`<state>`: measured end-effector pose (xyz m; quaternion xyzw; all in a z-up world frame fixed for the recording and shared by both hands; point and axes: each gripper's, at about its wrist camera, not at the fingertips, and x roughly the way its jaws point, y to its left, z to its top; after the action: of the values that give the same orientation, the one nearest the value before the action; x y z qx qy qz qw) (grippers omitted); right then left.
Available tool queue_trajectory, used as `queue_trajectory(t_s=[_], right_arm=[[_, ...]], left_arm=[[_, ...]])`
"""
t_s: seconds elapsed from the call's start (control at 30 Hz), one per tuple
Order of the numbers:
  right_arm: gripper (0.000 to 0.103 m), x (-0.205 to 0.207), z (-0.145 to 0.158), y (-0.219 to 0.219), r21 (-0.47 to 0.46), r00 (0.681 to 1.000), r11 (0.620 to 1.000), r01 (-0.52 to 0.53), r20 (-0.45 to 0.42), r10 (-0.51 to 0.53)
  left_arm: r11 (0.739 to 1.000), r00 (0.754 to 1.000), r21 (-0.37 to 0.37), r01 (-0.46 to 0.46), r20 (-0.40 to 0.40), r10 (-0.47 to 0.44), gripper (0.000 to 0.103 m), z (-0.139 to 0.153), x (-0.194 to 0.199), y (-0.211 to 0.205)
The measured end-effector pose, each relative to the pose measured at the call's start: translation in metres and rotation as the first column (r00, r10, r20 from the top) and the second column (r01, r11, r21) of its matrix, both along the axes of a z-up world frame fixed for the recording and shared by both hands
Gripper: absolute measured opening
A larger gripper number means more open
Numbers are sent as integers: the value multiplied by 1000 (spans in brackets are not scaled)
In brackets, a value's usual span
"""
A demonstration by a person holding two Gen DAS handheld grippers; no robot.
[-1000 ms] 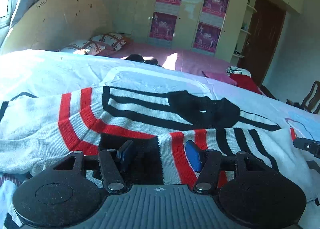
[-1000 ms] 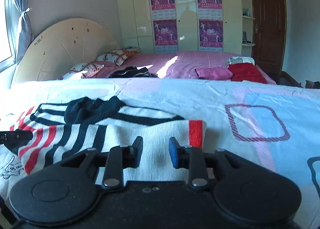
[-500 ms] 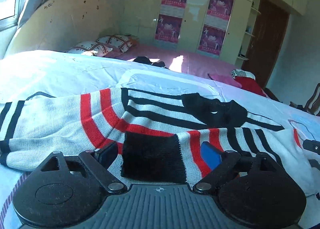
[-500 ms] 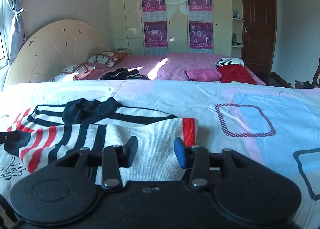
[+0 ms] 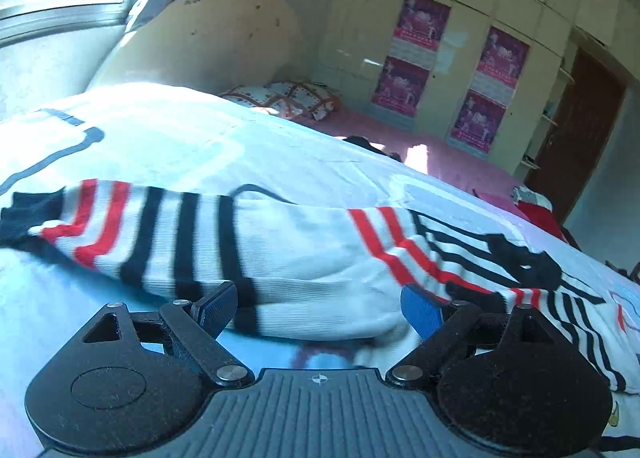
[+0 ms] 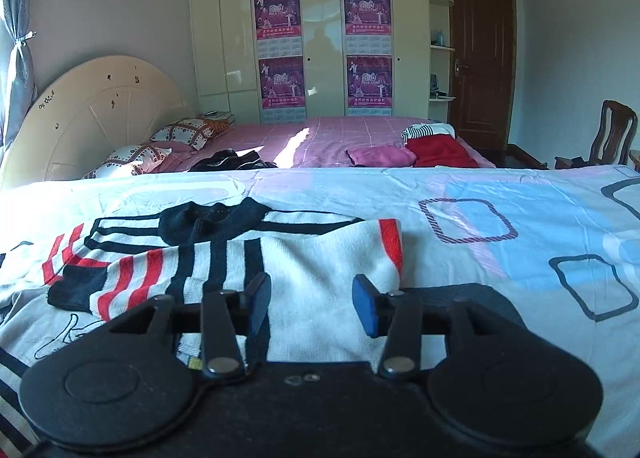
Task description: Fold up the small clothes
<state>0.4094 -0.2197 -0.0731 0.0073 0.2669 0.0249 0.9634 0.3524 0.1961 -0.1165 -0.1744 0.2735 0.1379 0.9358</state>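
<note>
Patterned bedsheet (image 6: 500, 186) under a striped sweater (image 6: 312, 258), left gripper (image 5: 320, 308) and right gripper (image 6: 311, 304) jaws apart, just widened, nothing gripped.

The left black two-finger tongs (image 5: 318, 308) stand spread wide, nothing pinched, tilted downward. The right black tongs (image 6: 312, 304) have just been opening, nothing between the pads.

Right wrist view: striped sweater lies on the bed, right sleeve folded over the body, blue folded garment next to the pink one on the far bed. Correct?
Not quite. The garment beside the pink one on the far bed is red, not blue, as the right wrist view shows. The rest holds: the striped sweater lies on the bed with a sleeve folded over its body.
</note>
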Motion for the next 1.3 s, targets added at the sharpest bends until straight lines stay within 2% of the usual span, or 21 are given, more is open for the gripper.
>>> queue_trajectory(t_s=[0.1,0.2,0.27,0.3,0.33,0.4,0.5,0.6,0.63,0.67,0.7,0.73,0.83,0.93,1.0,1.07,1.13,1.2,1.3], right_arm=[[45,-1,-1,16,1,1000,1000,7,-5,-7],[45,1,-2,30,16,1000,1000,27,-16,-26],[45,3,-3,38,35,998,998,47,-32,-46],[45,4,-4,42,42,998,997,57,-38,-56],[45,4,-4,47,45,997,997,65,-41,-64],[45,3,-4,56,42,997,997,70,-40,-68],[45,0,-1,69,31,997,998,63,-37,-62],[45,-1,2,74,17,997,998,66,-33,-65],[45,-1,3,74,18,997,997,73,-33,-73],[45,-2,3,72,19,996,997,81,-33,-81],[45,-2,4,71,19,996,996,89,-31,-88],[45,-3,5,68,20,995,995,98,-29,-97],[45,-1,3,58,12,992,992,126,-34,-125],[45,-1,-1,46,12,987,988,156,-42,-155],[45,-2,-3,39,14,984,985,172,-43,-172],[45,-3,-4,32,20,983,984,178,-46,-177],[45,-4,-6,26,21,983,984,179,-48,-178],[45,-3,-6,19,27,983,983,179,-49,-178],[45,5,-7,8,23,982,983,183,-54,-182]], left_arm=[[990,992,-57,-126,0,126,88,-9,-25,55],[959,972,-167,-230,10,235,88,-21,-45,108],[922,958,-280,-268,22,285,79,-32,-53,138],[892,950,-354,-282,26,311,74,-40,-55,153],[864,943,-413,-288,34,330,73,-48,-56,165],[818,927,-491,-301,50,371,71,-63,-54,185],[755,901,-581,-303,83,425,60,-79,-48,207],[720,887,-618,-316,77,455,37,-91,-33,225],[717,888,-615,-326,60,456,13,-95,-27,231],[703,888,-627,-336,38,459,5,-101,-20,240],[684,881,-650,-331,46,470,5,-103,-18,245],[693,879,-644,-325,64,472,5,-99,-15,245],[798,906,-542,-262,146,397,5,-67,1,228],[900,942,-406,-158,211,260,5,-31,28,192],[943,957,-324,-72,242,157,5,-10,51,159],[965,969,-263,21,242,45,5,1,78,120],[975,971,-197,106,231,-59,5,8,99,80],[970,966,-155,190,206,-156,5,10,122,36],[951,950,-129,280,182,-255,5,11,136,-25]])
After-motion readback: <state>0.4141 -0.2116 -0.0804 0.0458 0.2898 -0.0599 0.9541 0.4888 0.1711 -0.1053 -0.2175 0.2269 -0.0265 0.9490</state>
